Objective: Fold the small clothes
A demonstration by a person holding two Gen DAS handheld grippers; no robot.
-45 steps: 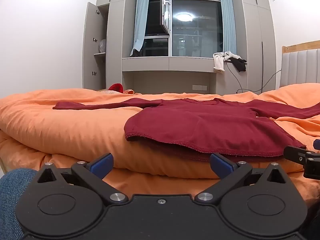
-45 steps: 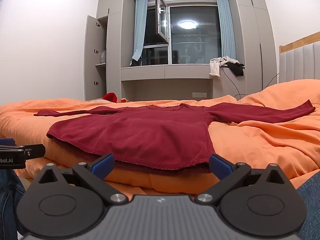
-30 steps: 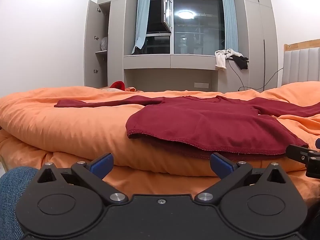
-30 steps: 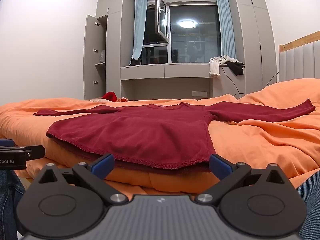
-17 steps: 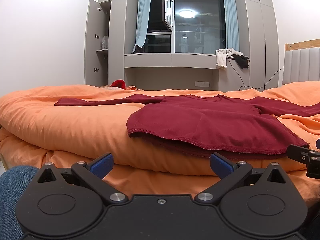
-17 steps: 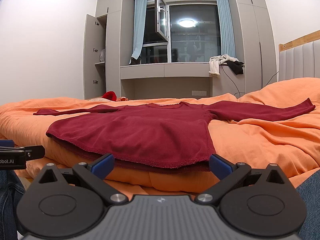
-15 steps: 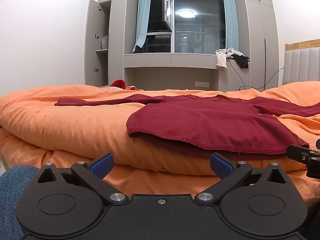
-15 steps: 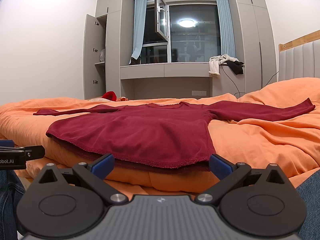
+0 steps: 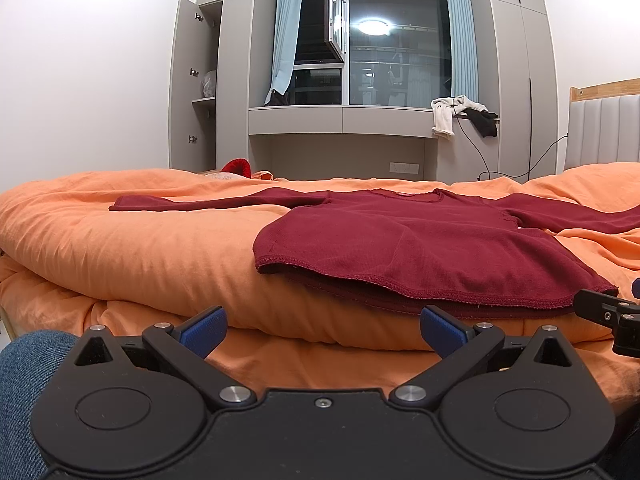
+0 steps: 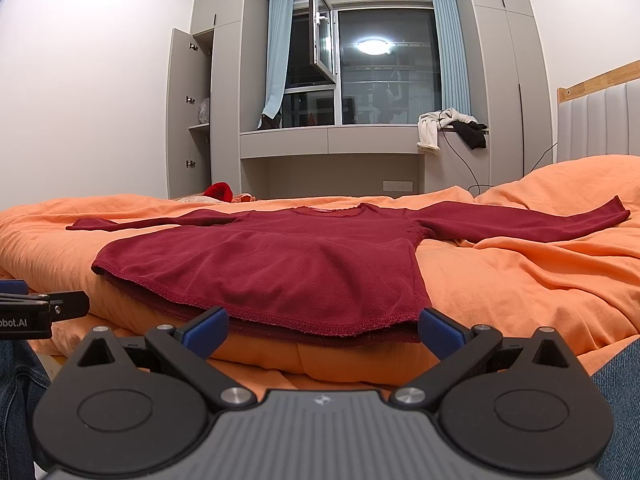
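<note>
On the orange bed a dark red long-sleeve top lies flat, sleeves out, hem toward us. Looks like folding hasn't started. Left gripper and right gripper both hover just short of the hem, fingers spread wide, holding nothing. Next move, I'd guess: pinch a hem corner or sleeve and bring it across.

Orange duvet over bed, grey wardrobe far left with open door, window with blue curtains, pale and black clothes on far ledge, padded headboard right
</note>
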